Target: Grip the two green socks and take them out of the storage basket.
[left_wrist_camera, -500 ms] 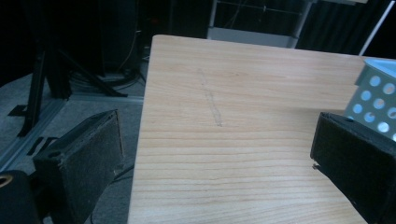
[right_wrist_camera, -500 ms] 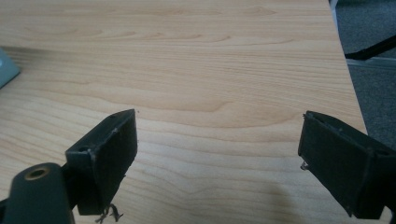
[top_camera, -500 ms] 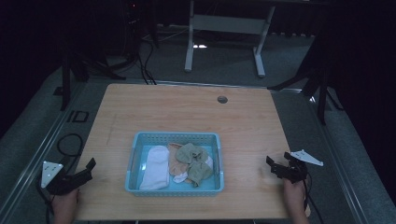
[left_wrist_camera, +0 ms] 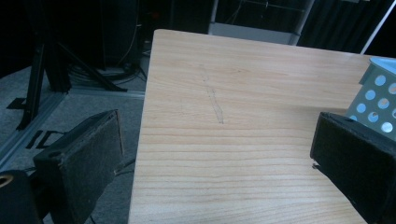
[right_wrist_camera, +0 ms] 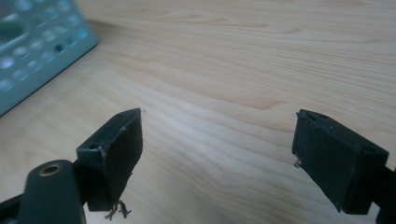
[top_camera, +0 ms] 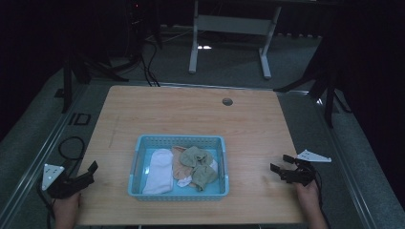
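**A:** Start at the left. What have I got there?

**B:** Your left gripper point(top_camera: 90, 168) sits at the near left corner of the table point(top_camera: 191, 112), its jaws pointing toward the far right. In the left gripper view I see them spread wide with bare wood between them, gripping nothing.

**A:** And the basket?

**B:** The blue basket point(top_camera: 137, 162) stands on the near middle of the table, between my two grippers and well apart from both. Inside it, a white cloth point(top_camera: 158, 171) lies along the left side. Right of that I see a peach cloth point(top_camera: 180, 169), and an olive-green cloth point(top_camera: 198, 164) bunched up on the right half, partly over the peach one. A corner of the basket's perforated wall shows at the right edge of the left gripper view.

**A:** Then the right side?

**B:** My right gripper point(top_camera: 281, 164) is near the near right edge, jaws aimed left at the basket. They stand wide apart too, nothing between them, just over the wood. Far off, a small round hole point(top_camera: 227, 101) marks the tabletop.
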Motion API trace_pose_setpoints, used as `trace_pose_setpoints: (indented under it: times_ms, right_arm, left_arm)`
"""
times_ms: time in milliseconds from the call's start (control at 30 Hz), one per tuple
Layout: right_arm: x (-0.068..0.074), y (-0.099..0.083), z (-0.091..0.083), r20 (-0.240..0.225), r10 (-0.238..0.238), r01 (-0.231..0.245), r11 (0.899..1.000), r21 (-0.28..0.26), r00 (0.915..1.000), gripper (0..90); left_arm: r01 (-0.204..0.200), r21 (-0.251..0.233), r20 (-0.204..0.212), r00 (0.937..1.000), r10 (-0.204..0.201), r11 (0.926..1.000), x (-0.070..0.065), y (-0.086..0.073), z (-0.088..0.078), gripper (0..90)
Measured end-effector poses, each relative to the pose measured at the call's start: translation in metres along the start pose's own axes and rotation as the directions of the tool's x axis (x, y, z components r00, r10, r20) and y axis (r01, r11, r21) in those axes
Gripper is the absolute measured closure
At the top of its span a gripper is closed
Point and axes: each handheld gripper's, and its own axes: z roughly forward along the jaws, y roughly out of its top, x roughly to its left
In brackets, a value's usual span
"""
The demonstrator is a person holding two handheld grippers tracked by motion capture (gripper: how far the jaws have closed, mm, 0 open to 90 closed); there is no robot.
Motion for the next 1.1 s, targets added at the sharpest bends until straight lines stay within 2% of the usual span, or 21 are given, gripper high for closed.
trace_pose_setpoints:
  times_ms: [67, 100, 200, 333, 367, 400, 433, 467, 500, 633, 767, 800, 833, 867, 900, 933, 967, 1000, 1033, 1067, 1100]
  right_arm:
    - [0.000, 0.000, 0.000, -0.030, -0.037, 0.038, 0.999, 0.023, 0.9989, 16.6]
    - [0.000, 0.001, -0.001, -0.054, -0.068, 0.070, 0.997, 0.042, 0.9962, 16.6]
    - [0.002, 0.002, -0.003, -0.099, -0.118, 0.126, 0.989, 0.078, 0.9881, 16.6]
    - [0.002, 0.004, -0.006, -0.163, -0.172, 0.191, 0.976, 0.107, 0.9716, 16.6]
    - [0.002, 0.005, -0.007, -0.189, -0.183, 0.208, 0.971, 0.120, 0.9646, 16.6]
    - [0.002, 0.005, -0.007, -0.189, -0.183, 0.208, 0.971, 0.120, 0.9646, 16.6]
    - [0.004, 0.008, -0.007, -0.226, -0.188, 0.226, 0.962, 0.152, 0.9558, 16.6]
    - [0.004, 0.009, -0.007, -0.239, -0.193, 0.236, 0.957, 0.170, 0.9518, 16.6]
    - [0.006, 0.010, -0.007, -0.248, -0.199, 0.251, 0.948, 0.197, 0.9480, 16.7]
    - [0.013, 0.015, -0.003, -0.287, -0.232, 0.316, 0.900, 0.298, 0.9296, 16.7]
    - [0.020, 0.022, -0.003, -0.303, -0.274, 0.374, 0.859, 0.350, 0.9126, 16.7]
    - [0.021, 0.024, -0.003, -0.309, -0.288, 0.392, 0.847, 0.359, 0.9064, 16.6]
    - [0.024, 0.028, -0.004, -0.307, -0.305, 0.410, 0.830, 0.379, 0.9015, 16.6]
    - [0.025, 0.029, -0.004, -0.306, -0.311, 0.415, 0.824, 0.386, 0.9000, 16.6]
    - [0.026, 0.032, -0.004, -0.312, -0.323, 0.432, 0.809, 0.400, 0.8935, 16.6]
    - [0.028, 0.034, -0.004, -0.319, -0.327, 0.441, 0.798, 0.411, 0.8895, 16.6]
    - [0.030, 0.035, -0.004, -0.333, -0.337, 0.460, 0.778, 0.427, 0.8804, 16.6]
    - [0.032, 0.036, -0.003, -0.350, -0.358, 0.490, 0.749, 0.446, 0.8658, 16.6]
    - [0.035, 0.037, -0.002, -0.368, -0.358, 0.505, 0.718, 0.478, 0.8579, 16.6]
    - [0.035, 0.037, -0.002, -0.368, -0.358, 0.505, 0.718, 0.478, 0.8579, 16.6]
    - [0.036, 0.038, -0.001, -0.381, -0.350, 0.509, 0.704, 0.496, 0.8557, 16.6]
  left_arm:
    - [0.002, 0.000, 0.004, 1.0000, -0.002, 1.0000, 0.001, 0.000, 0.000, 2.4]
    - [0.003, 0.000, 0.003, 1.0000, -0.003, 1.0000, 0.001, 0.000, 0.000, 2.4]
    - [0.003, 0.002, 0.005, 1.0000, -0.003, 1.0000, 0.001, 0.000, 0.000, 2.4]
    - [0.004, 0.000, 0.010, 0.9999, -0.004, 1.0000, 0.001, 0.000, 0.000, 2.4]
    - [0.004, 0.000, 0.010, 0.9999, -0.004, 1.0000, 0.001, 0.000, 0.000, 2.4]
    - [0.004, 0.000, 0.010, 0.9999, -0.004, 1.0000, 0.001, 0.000, 0.000, 2.4]
    - [0.005, 0.000, 0.013, 0.9999, -0.005, 1.0000, 0.001, 0.000, 0.000, 2.4]
    - [0.005, 0.001, 0.015, 0.9999, -0.005, 1.0000, 0.001, 0.000, 0.000, 2.4]
    - [0.006, 0.001, 0.015, 0.9999, -0.006, 1.0000, 0.001, 0.000, 0.000, 2.4]
    - [0.009, 0.000, 0.018, 0.9998, -0.009, 1.0000, 0.001, 0.000, 0.000, 2.4]
    - [0.010, -0.001, 0.018, 0.9998, -0.010, 1.0000, 0.001, 0.000, 0.000, 2.4]
    - [0.009, -0.001, 0.017, 0.9998, -0.009, 1.0000, 0.001, 0.000, 0.000, 2.4]
    - [0.009, -0.001, 0.017, 0.9998, -0.009, 1.0000, 0.001, 0.000, 0.000, 2.4]
    - [0.009, -0.001, 0.017, 0.9998, -0.009, 1.0000, 0.001, 0.000, 0.000, 2.4]
    - [0.009, -0.001, 0.018, 0.9998, -0.009, 1.0000, 0.001, 0.000, 0.000, 2.4]
    - [0.010, -0.002, 0.018, 0.9998, -0.010, 1.0000, 0.001, 0.000, 0.000, 2.4]
    - [0.009, -0.001, 0.018, 0.9998, -0.009, 1.0000, 0.001, 0.000, 0.000, 2.4]
    - [0.010, 0.001, 0.020, 0.9997, -0.010, 0.9999, 0.001, 0.000, 0.000, 2.4]
    - [0.010, 0.002, 0.020, 0.9997, -0.010, 0.9999, 0.001, 0.000, 0.000, 2.4]
    - [0.010, 0.002, 0.020, 0.9997, -0.010, 0.9999, 0.001, 0.000, 0.000, 2.4]
    - [0.011, 0.002, 0.021, 0.9997, -0.011, 0.9999, 0.001, 0.000, 0.001, 2.4]
